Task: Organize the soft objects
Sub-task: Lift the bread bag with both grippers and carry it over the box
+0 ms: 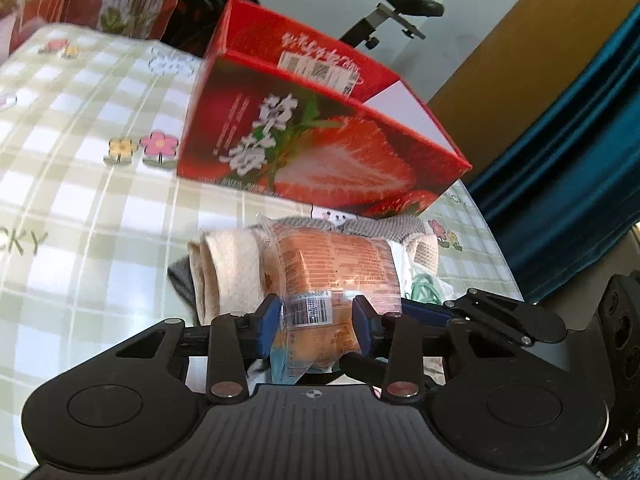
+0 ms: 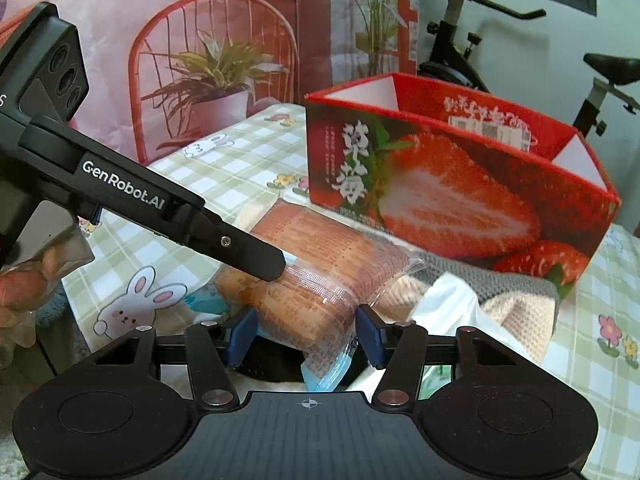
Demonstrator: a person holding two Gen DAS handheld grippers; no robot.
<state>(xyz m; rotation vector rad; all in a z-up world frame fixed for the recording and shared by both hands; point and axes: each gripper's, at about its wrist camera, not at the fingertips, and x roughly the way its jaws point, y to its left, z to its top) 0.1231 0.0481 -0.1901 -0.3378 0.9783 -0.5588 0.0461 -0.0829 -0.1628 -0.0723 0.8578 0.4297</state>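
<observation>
In the lower middle of the left wrist view, the left tool [image 1: 316, 314] was clamped on the near end of a wrapped bread packet [image 1: 332, 264], its blue pads pressed against the clear film on both sides of the barcode label. The right tool [image 2: 306, 334] straddled the same packet from the other side; its pads sat close to the wrapper, but whether they pressed on it could not be told. A two-sided hold would suit a puffy, slippery wrapper, which would likely slide or buckle under a single pinch.

In the right wrist view the left tool's black finger crossed from the upper left down onto the packet's top. The packet lay on a heap of soft things at the centre of both frames: a rolled cream towel [image 1: 228, 276] to its left, a grey knitted cloth [image 2: 500, 280] behind it, and a white plastic bag [image 2: 448, 304] to the right in the right wrist view.

Just beyond the heap, in the upper middle, stood an open red strawberry box [image 1: 320, 140] on the checked tabletop [image 1: 80, 160], its mouth facing up and no contents visible in it. Judging by its nearness, it was probably the bin for the soft items, so the packet waited right in front of its near wall, not yet over the rim.
</observation>
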